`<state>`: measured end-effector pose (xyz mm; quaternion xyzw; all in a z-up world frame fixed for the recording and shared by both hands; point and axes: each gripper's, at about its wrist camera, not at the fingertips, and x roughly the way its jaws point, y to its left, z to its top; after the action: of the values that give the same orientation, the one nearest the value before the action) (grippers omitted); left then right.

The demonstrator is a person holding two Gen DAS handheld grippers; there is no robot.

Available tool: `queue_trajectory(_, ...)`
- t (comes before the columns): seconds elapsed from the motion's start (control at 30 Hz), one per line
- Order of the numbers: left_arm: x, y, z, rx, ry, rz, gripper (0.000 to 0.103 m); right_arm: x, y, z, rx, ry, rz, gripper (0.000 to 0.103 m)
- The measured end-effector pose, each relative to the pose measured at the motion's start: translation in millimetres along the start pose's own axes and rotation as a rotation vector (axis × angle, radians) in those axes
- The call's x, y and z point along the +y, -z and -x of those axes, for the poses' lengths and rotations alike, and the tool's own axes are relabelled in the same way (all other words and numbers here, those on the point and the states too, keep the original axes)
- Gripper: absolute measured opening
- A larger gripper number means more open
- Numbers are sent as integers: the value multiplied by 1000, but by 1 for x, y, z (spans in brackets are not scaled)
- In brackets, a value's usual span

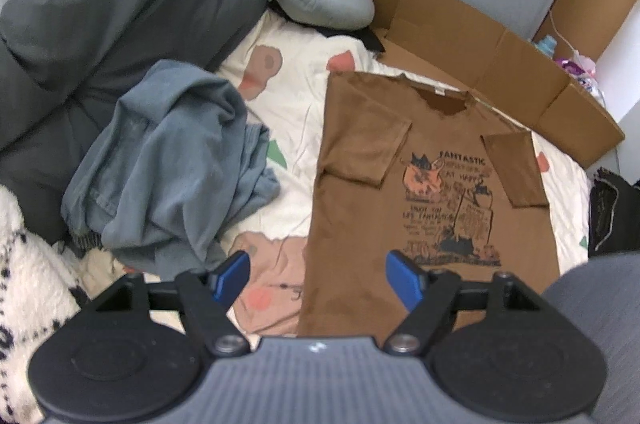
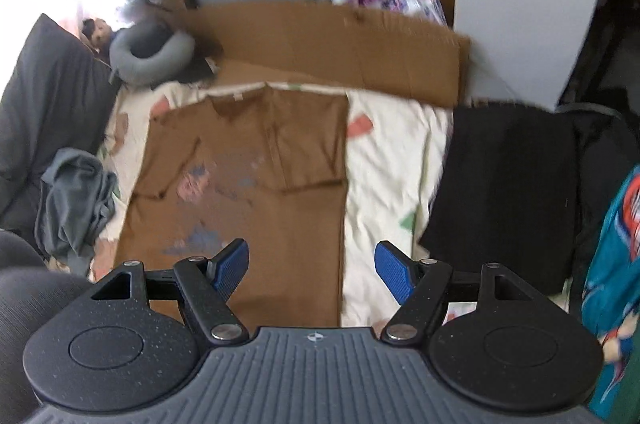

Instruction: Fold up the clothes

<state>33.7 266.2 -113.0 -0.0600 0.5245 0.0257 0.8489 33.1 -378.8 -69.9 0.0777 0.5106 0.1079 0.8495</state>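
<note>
T-shirt: brown printed T-shirt [image 1: 432, 184] lies flat on the bed [image 1: 296, 120], both sleeves folded inward.
Left claw [image 1: 318, 278]: jaws apart, empty, above the shirt's near-left hem.
Right claw [image 2: 312, 266]: jaws apart, empty, over its near-right edge.
Pile: grey-blue garment [image 1: 168, 176], crumpled, left of the shirt.

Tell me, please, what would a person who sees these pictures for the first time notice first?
First, the brown cotton T-shirt with a cat print, lying flat in the middle of the white patterned bed sheet, both sleeves already folded inward. To its left sits a crumpled grey-blue garment; to its right, in the right wrist view, a flat black cloth. Brown flattened cardboard lies behind the shirt.
</note>
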Motion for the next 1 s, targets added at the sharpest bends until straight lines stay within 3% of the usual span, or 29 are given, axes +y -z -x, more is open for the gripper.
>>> queue_trajectory(0.13, 10, 15, -5, 6, 2, 10, 77, -9, 33, -19, 14, 1, -13, 76)
queue_trajectory(0.5, 34, 63, -36, 33, -17, 38, 77, -25, 113, -66, -48, -50, -51, 76)
queue_trajectory(0.6, 39, 75, -45, 57, -19, 68, 77, -32, 139, -83, -32, -55, -78, 75)
queue_trajectory(0.7, 38, 82, -60, 114, -74, 34, 73, -37, 165, -100, -2, -60, -92, 75)
queue_trajectory(0.83, 45, 88, -71, 127, -62, 58, 73, -39, 192, -119, 31, -67, -90, 74)
queue_trajectory(1.0, 44, 95, -83, 166, -58, 42, 72, -39, 215, -141, 68, -79, -102, 59)
